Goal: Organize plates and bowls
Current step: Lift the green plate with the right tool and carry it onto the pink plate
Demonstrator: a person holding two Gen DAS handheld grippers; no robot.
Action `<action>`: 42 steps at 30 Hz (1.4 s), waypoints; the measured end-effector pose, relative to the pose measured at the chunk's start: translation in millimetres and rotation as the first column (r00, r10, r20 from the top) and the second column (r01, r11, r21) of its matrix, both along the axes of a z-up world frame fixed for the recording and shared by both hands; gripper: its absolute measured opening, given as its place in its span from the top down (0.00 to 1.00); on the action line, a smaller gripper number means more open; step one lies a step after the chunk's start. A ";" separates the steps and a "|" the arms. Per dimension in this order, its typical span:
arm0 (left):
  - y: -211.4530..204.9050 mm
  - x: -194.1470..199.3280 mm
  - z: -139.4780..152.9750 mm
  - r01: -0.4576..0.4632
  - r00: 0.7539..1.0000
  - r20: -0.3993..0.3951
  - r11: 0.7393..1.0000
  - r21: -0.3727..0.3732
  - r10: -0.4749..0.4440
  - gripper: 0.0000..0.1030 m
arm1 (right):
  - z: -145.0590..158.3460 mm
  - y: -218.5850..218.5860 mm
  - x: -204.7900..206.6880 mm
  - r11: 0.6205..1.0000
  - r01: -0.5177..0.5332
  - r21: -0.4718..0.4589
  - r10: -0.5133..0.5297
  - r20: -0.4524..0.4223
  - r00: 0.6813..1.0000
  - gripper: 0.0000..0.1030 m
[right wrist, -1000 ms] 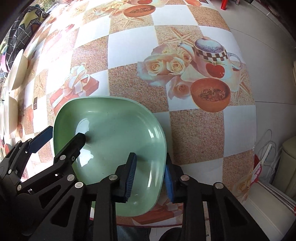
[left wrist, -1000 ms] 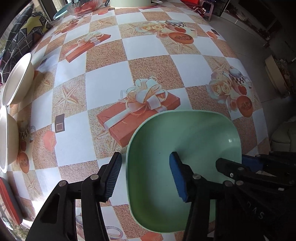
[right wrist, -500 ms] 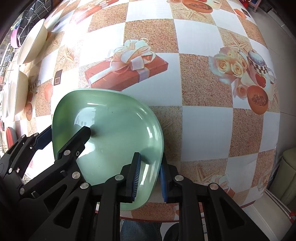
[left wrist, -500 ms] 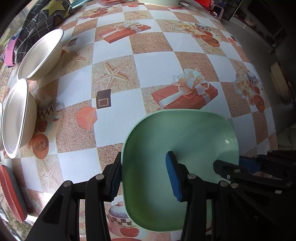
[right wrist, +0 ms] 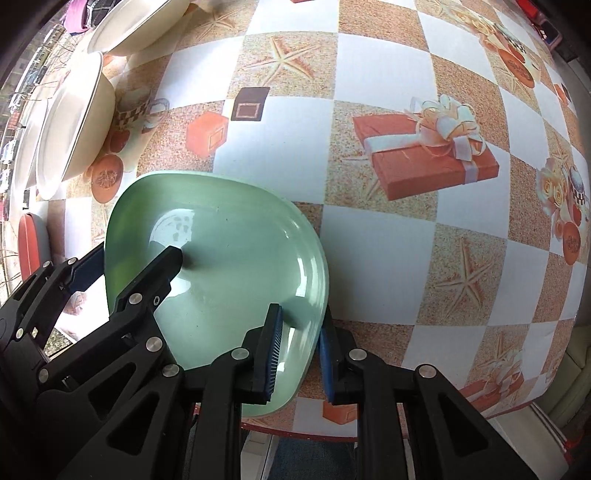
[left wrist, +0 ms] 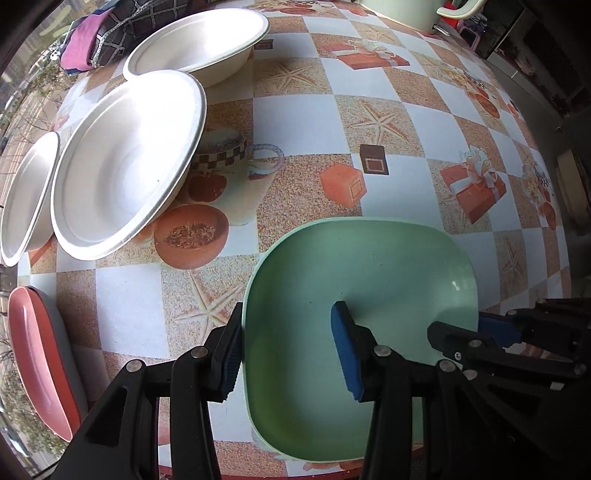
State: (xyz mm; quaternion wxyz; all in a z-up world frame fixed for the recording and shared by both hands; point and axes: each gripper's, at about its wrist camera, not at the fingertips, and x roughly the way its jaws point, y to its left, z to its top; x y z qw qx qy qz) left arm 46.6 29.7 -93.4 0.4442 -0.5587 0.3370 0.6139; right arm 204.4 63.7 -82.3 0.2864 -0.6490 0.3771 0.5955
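A pale green square plate (left wrist: 362, 314) hangs above the patterned table, held from both sides. My left gripper (left wrist: 291, 350) straddles its left rim, one finger inside the plate and one outside, with a wide gap between them. My right gripper (right wrist: 299, 358) is shut on the plate's right rim (right wrist: 310, 332). The plate also fills the right wrist view (right wrist: 229, 266). Three white bowls (left wrist: 125, 162) stand at the left. A red plate on a grey one (left wrist: 40, 365) lies at the near left edge.
The table (left wrist: 369, 103) has a checked cloth printed with gifts and starfish. A dark patterned cloth (left wrist: 110, 33) lies at the far left. The table's front edge (right wrist: 406, 435) is just below the grippers.
Both grippers have carried the green plate leftward across the table. The white bowls and the red plate have come much closer at the left.
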 end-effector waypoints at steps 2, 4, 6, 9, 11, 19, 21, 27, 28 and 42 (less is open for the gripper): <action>-5.8 -8.1 0.2 -0.013 1.000 0.009 1.000 0.001 0.013 0.53 | 0.1 -5.1 -8.9 1.000 -0.002 -0.001 0.002 0.008 1.000 0.79; -8.6 -12.1 0.5 -0.020 1.000 0.017 1.000 0.003 0.020 0.53 | -0.6 -4.9 -12.1 1.000 0.007 -0.004 -0.007 0.017 1.000 0.79; -9.2 -10.6 1.9 -0.024 1.000 0.006 1.000 0.006 0.024 0.53 | -0.5 -2.1 -11.7 1.000 0.007 -0.018 -0.007 0.017 1.000 0.79; -11.0 -0.1 -0.8 -0.031 1.000 0.006 0.999 0.015 0.031 0.53 | -0.2 -6.5 -17.1 1.000 -0.001 -0.026 0.001 0.023 1.000 0.79; -13.5 1.2 0.3 -0.036 0.999 0.010 0.999 0.018 0.036 0.53 | 1.3 -8.1 -19.8 0.999 0.009 -0.031 -0.008 0.029 1.000 0.79; -18.6 -1.8 -4.9 -0.037 0.999 0.013 0.999 0.031 0.037 0.54 | -4.5 4.5 -12.8 0.998 0.029 -0.063 -0.026 0.059 0.998 0.79; -17.2 -1.0 -5.2 -0.032 0.999 0.015 0.999 0.035 0.031 0.54 | -6.0 4.9 -13.5 0.997 0.033 -0.068 -0.029 0.069 0.997 0.79; -19.7 -1.3 -3.6 -0.020 1.000 0.022 0.999 0.044 0.019 0.54 | -9.5 5.6 -15.3 0.996 0.052 -0.074 -0.045 0.093 0.995 0.79; -20.5 -1.3 -3.5 -0.017 1.000 0.022 0.999 0.047 0.016 0.54 | -9.5 5.9 -16.5 0.996 0.048 -0.069 -0.041 0.095 0.995 0.79; -35.9 5.1 -1.8 -0.056 0.998 -0.015 0.993 0.104 0.058 0.54 | -4.8 0.8 -9.8 0.996 0.087 -0.005 -0.087 0.020 0.996 0.79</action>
